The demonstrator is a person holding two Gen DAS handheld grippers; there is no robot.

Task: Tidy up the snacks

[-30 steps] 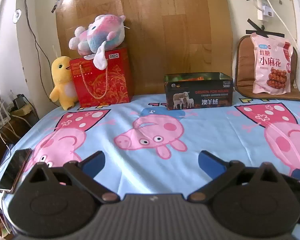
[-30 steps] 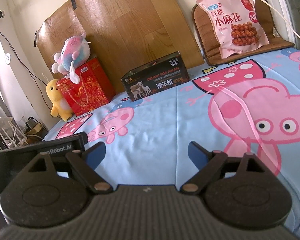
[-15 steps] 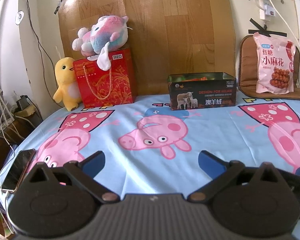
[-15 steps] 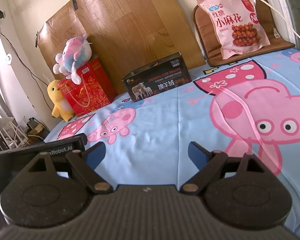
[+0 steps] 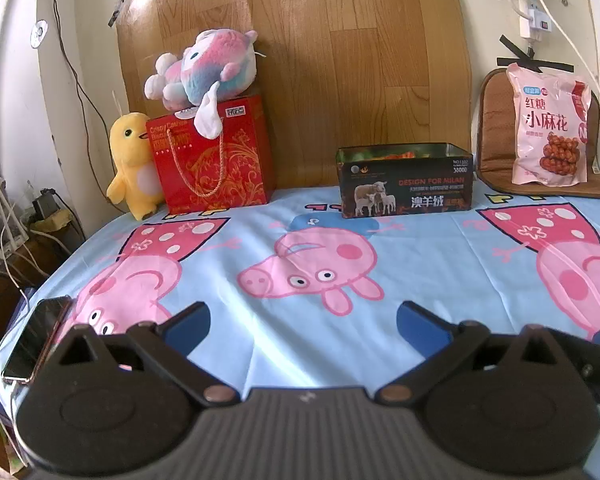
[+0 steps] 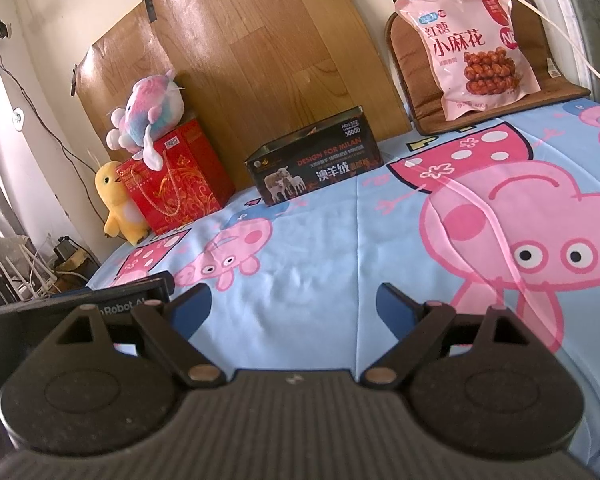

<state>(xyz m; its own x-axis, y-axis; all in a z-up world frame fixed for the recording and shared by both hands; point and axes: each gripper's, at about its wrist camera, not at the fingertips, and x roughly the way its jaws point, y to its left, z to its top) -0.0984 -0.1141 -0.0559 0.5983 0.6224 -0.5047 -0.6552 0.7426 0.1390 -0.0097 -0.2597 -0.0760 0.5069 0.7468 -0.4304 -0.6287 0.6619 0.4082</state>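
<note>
Both my tools hang low over the near edge of the bed sheet. Left gripper spread wide, nothing between the fingers; right gripper the same, released and empty. A phone lies at the near left edge of the sheet, beside the left tool.

Step in hand, my read: approach only, nothing grasped yet. Middle of the sheet is bare.

Far edge, centre: dark open tin box, lid off, orange-red wrappers just showing over its rim, so it looks partly filled; exact contents too hidden to tell. Far right corner: pink snack bag, upright, leaning on a brown cushion, well apart from the tin. Far left corner: red gift bag with a plush on top, contents unseen.

Next move probably calls for the right tool to travel to the far right corner, pinch the snack bag and carry it toward the tin.
</note>
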